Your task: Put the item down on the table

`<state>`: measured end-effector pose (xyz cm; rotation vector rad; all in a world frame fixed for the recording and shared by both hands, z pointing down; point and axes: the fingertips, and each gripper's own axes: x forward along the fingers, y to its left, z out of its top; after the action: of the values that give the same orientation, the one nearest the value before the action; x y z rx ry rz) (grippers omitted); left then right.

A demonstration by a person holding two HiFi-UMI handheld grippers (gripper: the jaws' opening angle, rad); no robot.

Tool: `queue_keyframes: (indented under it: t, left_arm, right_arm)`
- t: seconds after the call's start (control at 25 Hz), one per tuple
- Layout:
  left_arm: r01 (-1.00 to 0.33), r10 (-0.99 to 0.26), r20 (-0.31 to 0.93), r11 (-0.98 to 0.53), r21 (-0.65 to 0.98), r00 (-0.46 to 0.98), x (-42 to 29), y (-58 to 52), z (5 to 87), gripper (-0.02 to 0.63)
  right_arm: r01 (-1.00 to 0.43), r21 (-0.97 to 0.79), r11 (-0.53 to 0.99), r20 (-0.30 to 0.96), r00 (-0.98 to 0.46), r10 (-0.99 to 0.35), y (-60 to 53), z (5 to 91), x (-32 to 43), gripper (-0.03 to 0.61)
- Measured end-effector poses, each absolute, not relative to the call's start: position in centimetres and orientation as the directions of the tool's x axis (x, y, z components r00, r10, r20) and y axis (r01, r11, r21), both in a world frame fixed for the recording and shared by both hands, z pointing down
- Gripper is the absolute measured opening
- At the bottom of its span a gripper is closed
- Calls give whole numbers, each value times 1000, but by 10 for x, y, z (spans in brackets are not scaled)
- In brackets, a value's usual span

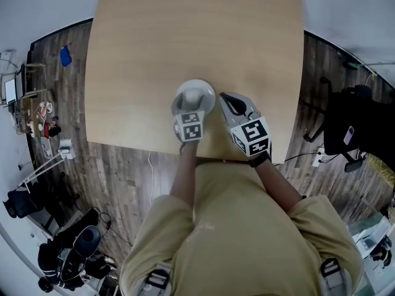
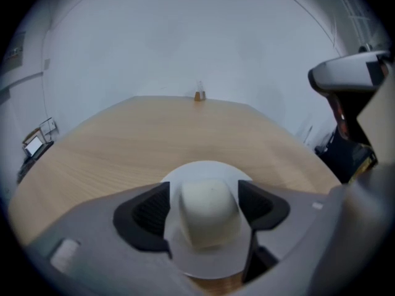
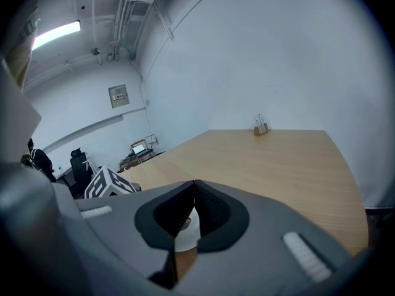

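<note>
The item is a white hat-shaped thing (image 1: pixel 196 94), a cream dome (image 2: pixel 208 208) on a round white brim. It is near the front edge of the light wooden table (image 1: pixel 185 29); I cannot tell if it touches the top. My left gripper (image 2: pixel 208 203) is shut on the dome, one black pad on each side. In the head view the left gripper (image 1: pixel 193 102) reaches the item from the near side. My right gripper (image 1: pixel 227 101) hovers just right of the item. Its jaws (image 3: pixel 195 185) are shut together on nothing, and a bit of the white brim (image 3: pixel 185 238) shows below them.
A small wooden holder (image 2: pixel 199 95) stands at the table's far end, also in the right gripper view as a holder (image 3: pixel 261 129). The table's front edge runs just below the grippers. A black office chair (image 1: pixel 349 125) stands right of the table, with bags and gear (image 1: pixel 68 251) on the floor at left.
</note>
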<state>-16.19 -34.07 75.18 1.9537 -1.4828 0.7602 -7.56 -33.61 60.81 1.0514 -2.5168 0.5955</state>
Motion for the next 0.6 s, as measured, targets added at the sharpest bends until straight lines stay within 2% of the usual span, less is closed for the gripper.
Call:
queue_keyframes:
  t: [0.12, 0.32, 0.6]
  left_arm:
    - [-970, -676, 701, -220, 99, 225, -164, -343, 738, 362]
    - [-973, -727, 648, -200, 114, 225, -167, -334, 704, 360]
    - [-967, -826, 504, -221, 123, 253, -165, -303, 621, 256]
  right_arm:
    - [-732, -237, 639, 455, -665, -593, -330, 603, -71, 6]
    - [-740, -223, 634, 424, -660, -620, -321, 588, -59, 6]
    - [-741, -166, 650, 341, -662, -668, -300, 547, -45, 6]
